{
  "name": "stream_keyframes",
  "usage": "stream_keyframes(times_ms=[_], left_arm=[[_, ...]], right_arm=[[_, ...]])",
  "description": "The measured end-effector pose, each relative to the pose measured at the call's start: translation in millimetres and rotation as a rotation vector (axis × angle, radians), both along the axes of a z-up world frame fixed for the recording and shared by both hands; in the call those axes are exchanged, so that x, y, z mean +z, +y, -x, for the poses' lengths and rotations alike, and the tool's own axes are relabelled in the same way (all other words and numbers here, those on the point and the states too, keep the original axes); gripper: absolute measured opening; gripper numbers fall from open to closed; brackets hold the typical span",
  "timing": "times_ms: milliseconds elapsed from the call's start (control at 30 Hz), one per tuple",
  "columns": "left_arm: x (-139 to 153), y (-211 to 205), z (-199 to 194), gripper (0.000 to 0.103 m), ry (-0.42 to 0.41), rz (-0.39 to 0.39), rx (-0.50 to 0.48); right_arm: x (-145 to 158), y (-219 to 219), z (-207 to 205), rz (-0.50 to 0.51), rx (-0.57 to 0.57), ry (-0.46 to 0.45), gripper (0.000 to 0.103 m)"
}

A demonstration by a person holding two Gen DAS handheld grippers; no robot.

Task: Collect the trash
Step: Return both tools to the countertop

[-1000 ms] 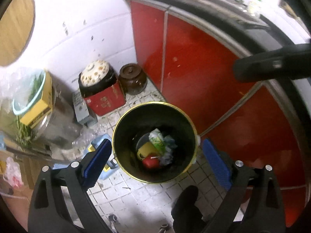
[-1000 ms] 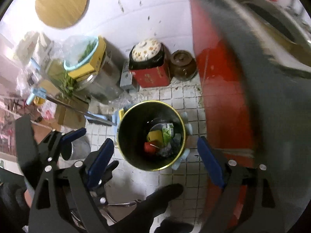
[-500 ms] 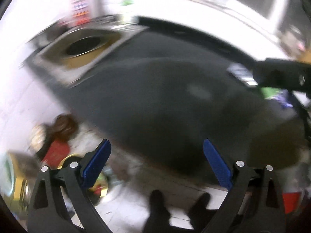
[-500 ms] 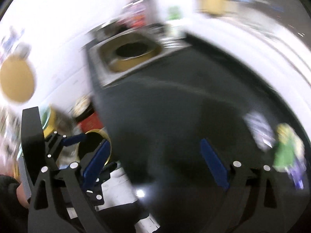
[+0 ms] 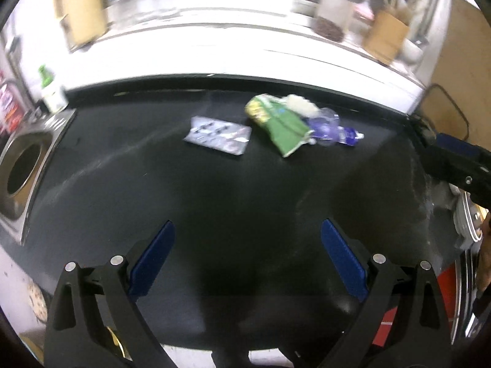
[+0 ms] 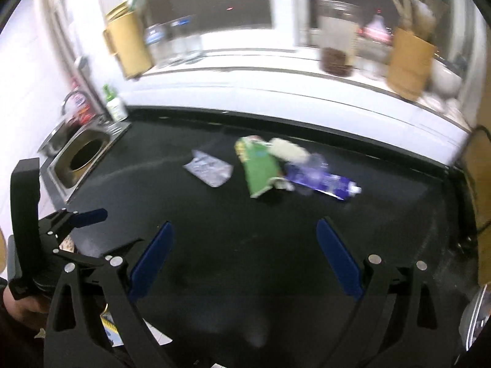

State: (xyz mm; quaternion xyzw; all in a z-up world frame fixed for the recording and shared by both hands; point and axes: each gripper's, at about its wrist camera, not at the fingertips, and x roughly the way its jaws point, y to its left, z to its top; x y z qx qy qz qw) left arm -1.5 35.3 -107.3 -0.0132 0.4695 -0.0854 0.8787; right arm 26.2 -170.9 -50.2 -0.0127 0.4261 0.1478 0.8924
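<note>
On the black counter (image 5: 214,190) lie a silvery blister pack (image 5: 218,134), a green snack bag (image 5: 277,121), a whitish crumpled wad (image 5: 299,104) and a crushed purple-labelled plastic bottle (image 5: 333,130). The same items show in the right wrist view: blister pack (image 6: 208,168), green bag (image 6: 259,165), wad (image 6: 290,151), bottle (image 6: 319,178). My left gripper (image 5: 248,256) is open and empty, well short of the trash. My right gripper (image 6: 242,253) is open and empty too. The right gripper shows at the right edge of the left view (image 5: 454,159), the left gripper at the left of the right view (image 6: 61,230).
A steel sink (image 5: 18,168) is set into the counter's left end, with a green-capped bottle (image 5: 50,90) behind it. The windowsill holds a glass jar (image 5: 333,9) and a brown utensil holder (image 5: 388,33). A metal pot (image 5: 469,217) sits at the right.
Both grippers have swung up from the floor bin to face the counter. The bin with its trash has left view; the counter trash now lies ahead.
</note>
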Motion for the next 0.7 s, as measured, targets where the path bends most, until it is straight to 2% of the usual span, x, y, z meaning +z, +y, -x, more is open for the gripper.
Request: stream_keyframes(times_ms=[167,267,467,700], left_arm=[[3,-25,-10,0.093,0.001,-0.009,-0.02],[3,-36,-18,0.093,0.005,-0.009,-0.02],[2,-53,-40,0.093,0.014,-0.012,-0.011],[-14,-73,-89,0.093,0.042,-0.009,0.016]], right_arm=[[-1,-41,3,-0.018,-0.046,-0.001,0.091],[-1,-47,1,-0.022,-0.044,0.001,0.091],[-3,-54,-16,-0.02,-0.003,-0.003,0.091],[-19,-66,-57,-0.03,0.07,0.02,0.091]])
